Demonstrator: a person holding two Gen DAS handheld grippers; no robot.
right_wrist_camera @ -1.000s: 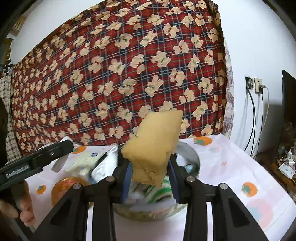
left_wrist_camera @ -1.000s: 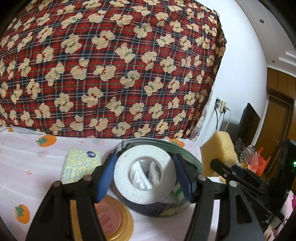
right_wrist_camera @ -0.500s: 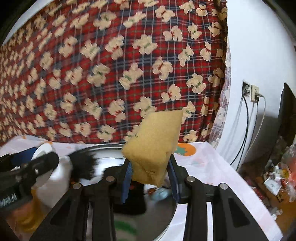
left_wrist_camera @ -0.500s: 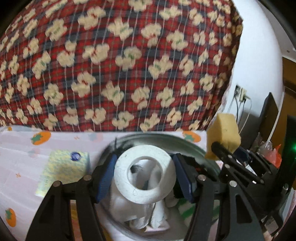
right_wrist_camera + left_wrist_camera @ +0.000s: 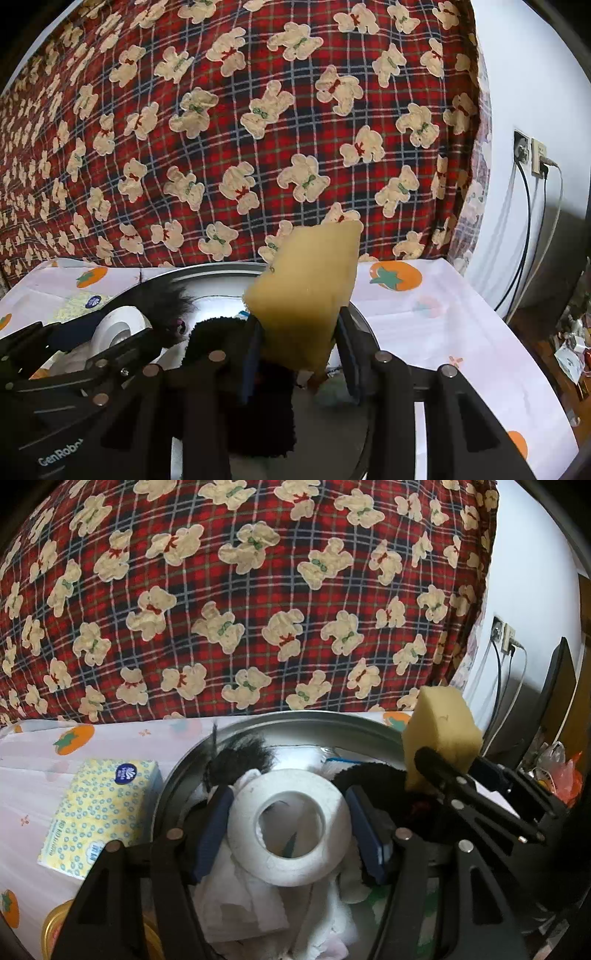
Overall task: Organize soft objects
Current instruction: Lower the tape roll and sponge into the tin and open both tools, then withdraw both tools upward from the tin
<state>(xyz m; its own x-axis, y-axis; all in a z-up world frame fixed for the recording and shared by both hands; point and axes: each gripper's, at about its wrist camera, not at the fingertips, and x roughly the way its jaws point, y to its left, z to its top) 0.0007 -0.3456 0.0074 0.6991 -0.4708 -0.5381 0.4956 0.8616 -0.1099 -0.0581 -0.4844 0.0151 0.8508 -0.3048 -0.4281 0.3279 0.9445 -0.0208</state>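
Observation:
A round metal tin [image 5: 295, 720] stands on the table and holds soft items: a black fluffy piece [image 5: 240, 760], a black cloth [image 5: 266, 406] and white cloth [image 5: 240, 897]. My left gripper [image 5: 290, 834] is shut on a white tape roll [image 5: 295, 794], held over the tin's inside. My right gripper [image 5: 299, 350] holds a yellow sponge [image 5: 310, 280] upright above the tin's right half. Its jaws are opening, and the sponge still sits between the pads. In the left wrist view the sponge [image 5: 439, 734] shows at the right.
A yellow patterned tissue pack [image 5: 99, 812] lies left of the tin, and a gold lid [image 5: 55, 926] sits near the front left. A red plaid bear cloth [image 5: 258, 590] rises just behind. Wall sockets with cables [image 5: 532, 155] and clutter are at the right.
Both grippers moved forward and down, from in front of the tin to over its inside, each still carrying its object. The right jaws stand slightly wider.

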